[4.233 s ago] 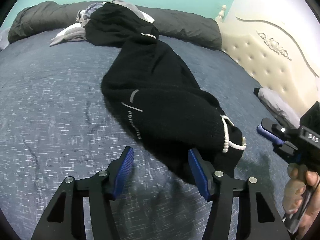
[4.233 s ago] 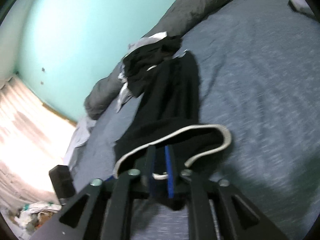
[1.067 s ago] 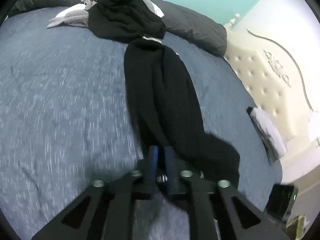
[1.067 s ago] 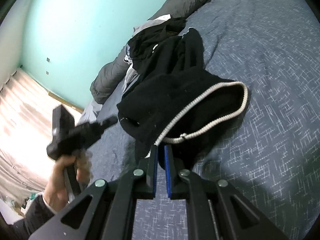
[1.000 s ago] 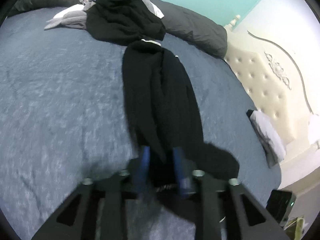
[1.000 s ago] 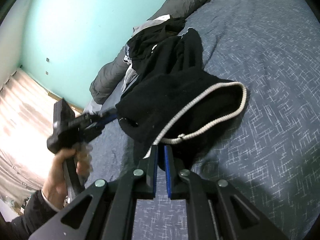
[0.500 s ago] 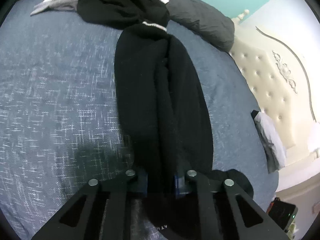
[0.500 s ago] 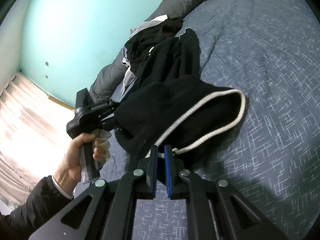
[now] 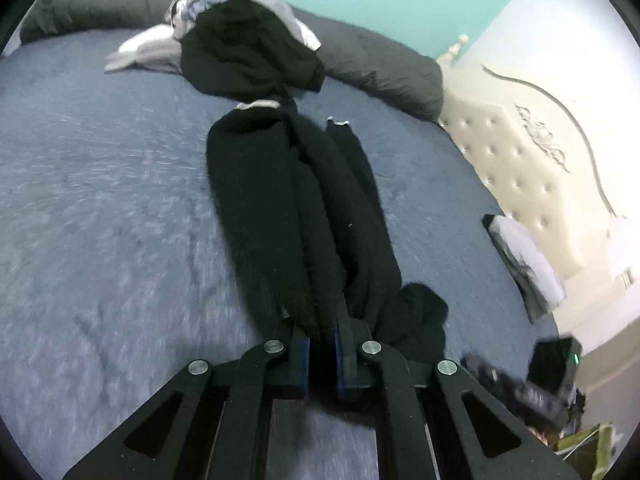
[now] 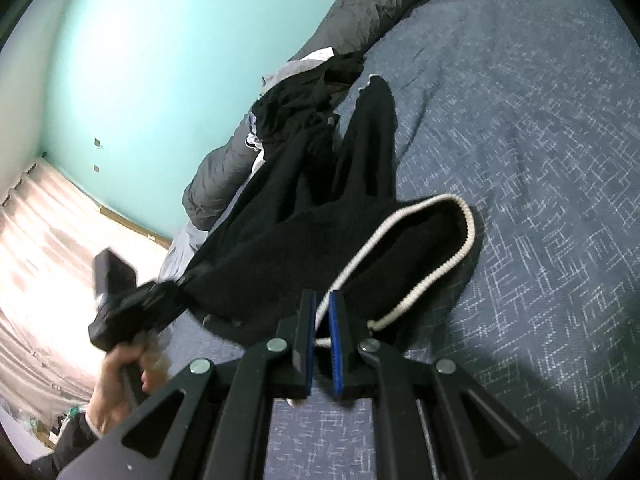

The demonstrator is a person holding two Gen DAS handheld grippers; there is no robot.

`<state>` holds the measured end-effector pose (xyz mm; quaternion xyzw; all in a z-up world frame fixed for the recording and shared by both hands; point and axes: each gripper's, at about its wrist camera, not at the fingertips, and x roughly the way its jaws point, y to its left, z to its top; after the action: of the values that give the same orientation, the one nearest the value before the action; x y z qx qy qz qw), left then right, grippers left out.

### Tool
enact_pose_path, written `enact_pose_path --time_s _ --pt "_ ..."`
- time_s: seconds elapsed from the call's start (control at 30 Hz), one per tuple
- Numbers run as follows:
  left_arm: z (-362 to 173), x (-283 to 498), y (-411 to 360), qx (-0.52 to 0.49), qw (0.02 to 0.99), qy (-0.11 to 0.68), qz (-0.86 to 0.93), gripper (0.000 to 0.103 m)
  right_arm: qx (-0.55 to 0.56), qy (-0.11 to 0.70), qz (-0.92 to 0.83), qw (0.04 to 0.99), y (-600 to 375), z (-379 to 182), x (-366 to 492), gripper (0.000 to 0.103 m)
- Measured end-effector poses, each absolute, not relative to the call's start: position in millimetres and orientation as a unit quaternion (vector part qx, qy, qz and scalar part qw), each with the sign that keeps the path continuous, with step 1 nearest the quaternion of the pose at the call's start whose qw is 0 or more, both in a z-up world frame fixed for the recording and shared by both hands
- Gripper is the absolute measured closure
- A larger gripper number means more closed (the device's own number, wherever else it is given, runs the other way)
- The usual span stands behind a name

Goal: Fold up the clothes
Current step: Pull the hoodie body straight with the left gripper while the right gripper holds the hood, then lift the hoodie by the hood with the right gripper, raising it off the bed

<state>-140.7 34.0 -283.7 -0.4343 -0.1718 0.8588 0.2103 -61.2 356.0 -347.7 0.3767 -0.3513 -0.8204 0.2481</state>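
Inspector: Largest item first?

Clerk: Blue-grey bed (image 9: 100,208), with dark grey bolsters (image 9: 380,68) along its far edge and a cream tufted headboard (image 9: 516,160).

Inspector: The garment?

Clerk: Black trousers (image 9: 296,200) lie lengthwise mid-bed, legs bunched, white-trimmed cuffs toward a clothes heap (image 9: 244,48). Waistband (image 10: 424,248) is white-edged and gaping.

Inspector: Grippers?

Clerk: Left gripper (image 9: 320,344) is closing, black cloth pinched between its pads. Right gripper (image 10: 322,340) is clamped narrow on the waistband.
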Motion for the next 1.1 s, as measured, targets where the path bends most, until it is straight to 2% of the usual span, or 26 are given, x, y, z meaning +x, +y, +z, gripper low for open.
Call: enact_pose_path --time_s 0.13,0.3,0.37,0.4,0.43,0.63,0.73,0.77,0.9,1.03,1.07,1.1 --pt "-275.5 -95.4 26.5 -0.436 0.208 -0.153 0.862 0.095 0.374 -0.363 -0.815 0.254 361.3 -346.3 -59.4 0.095" --pt "-294.7 -73.0 13.3 -0.462 0.183 -0.153 0.854 0.094 0.388 -0.383 -0.797 0.260 358.0 -349.0 -56.6 0.095" --pt "-299.0 -66.7 7.8 -0.465 0.176 -0.160 0.853 0.093 0.396 -0.391 -0.790 0.257 355.0 -351.1 -56.6 0.085" --pt "-299.4 -64.5 4.2 -0.465 0.173 -0.163 0.853 0.093 0.400 -0.395 -0.787 0.254 353.5 -352.2 -56.9 0.062" --pt "-299.7 -62.3 0.6 -0.465 0.171 -0.165 0.853 0.093 0.403 -0.399 -0.784 0.251 351.9 -353.3 -57.1 0.052" --pt "-293.2 -54.3 -27.2 -0.454 0.158 -0.170 0.860 0.091 0.424 -0.402 -0.775 0.240 338.2 -357.0 -70.1 0.052" --pt "-290.0 -53.0 -43.1 -0.446 0.153 -0.182 0.863 0.081 0.446 -0.412 -0.763 0.223 333.6 -367.4 -78.5 0.052" --pt "-289.5 -53.1 -46.9 -0.446 0.153 -0.186 0.862 0.080 0.454 -0.409 -0.761 0.217 330.9 -369.8 -81.3 0.052" --pt "-284.3 -53.3 -57.3 -0.443 0.152 -0.192 0.862 0.080 0.472 -0.388 -0.765 0.204 315.3 -367.0 -92.1 0.050" --pt "-273.2 -54.4 -60.5 -0.438 0.151 -0.186 0.866 0.080 0.487 -0.327 -0.784 0.202 291.1 -357.0 -101.5 0.050" --pt "-270.5 -54.4 -60.6 -0.437 0.151 -0.184 0.867 0.080 0.491 -0.313 -0.788 0.199 287.0 -357.2 -103.1 0.052" --pt "-267.8 -54.1 -60.6 -0.435 0.152 -0.184 0.868 0.080 0.495 -0.299 -0.791 0.196 283.0 -357.5 -104.6 0.062"
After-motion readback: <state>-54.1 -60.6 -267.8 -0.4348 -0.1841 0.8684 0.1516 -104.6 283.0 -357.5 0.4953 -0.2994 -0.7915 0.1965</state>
